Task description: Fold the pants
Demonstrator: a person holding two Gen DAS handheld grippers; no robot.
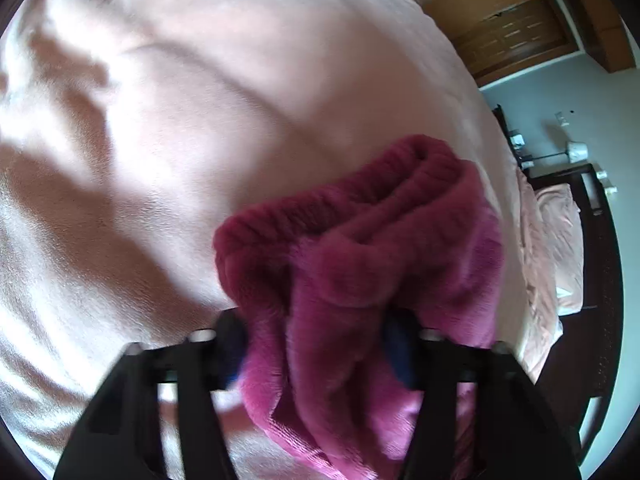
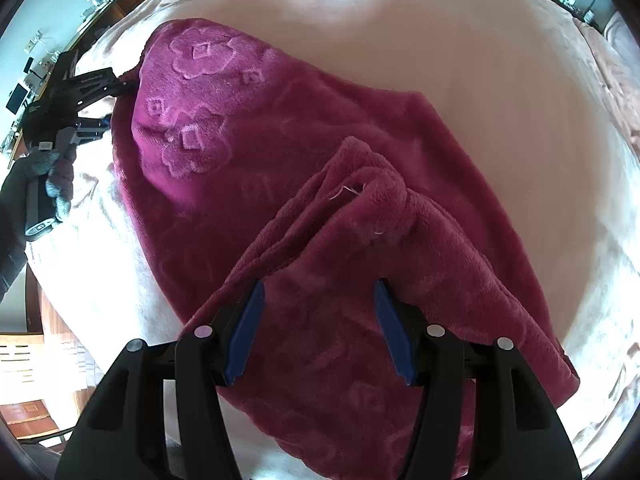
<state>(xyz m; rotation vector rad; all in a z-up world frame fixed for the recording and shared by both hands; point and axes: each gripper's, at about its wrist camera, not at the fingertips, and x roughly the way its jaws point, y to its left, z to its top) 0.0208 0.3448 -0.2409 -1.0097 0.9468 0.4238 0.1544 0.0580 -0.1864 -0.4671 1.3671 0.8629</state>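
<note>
The magenta fleece pants [image 2: 280,152] with an embossed flower pattern lie spread on the pink bed. In the left wrist view a bunched part of the pants with the ribbed waistband [image 1: 360,216] fills my left gripper [image 1: 316,344], which is shut on it and lifted above the bed. That gripper also shows far left in the right wrist view [image 2: 100,88], pinching the pants' far edge. My right gripper [image 2: 320,320] is open, its blue pads either side of a raised fold of the pants [image 2: 360,200], close above the fabric.
A pink fleece blanket [image 1: 180,120] covers the bed. A dark bed frame [image 1: 600,280] and a wooden wardrobe [image 1: 516,32] are at the right in the left wrist view. A cluttered desk [image 2: 36,80] stands at far left in the right wrist view.
</note>
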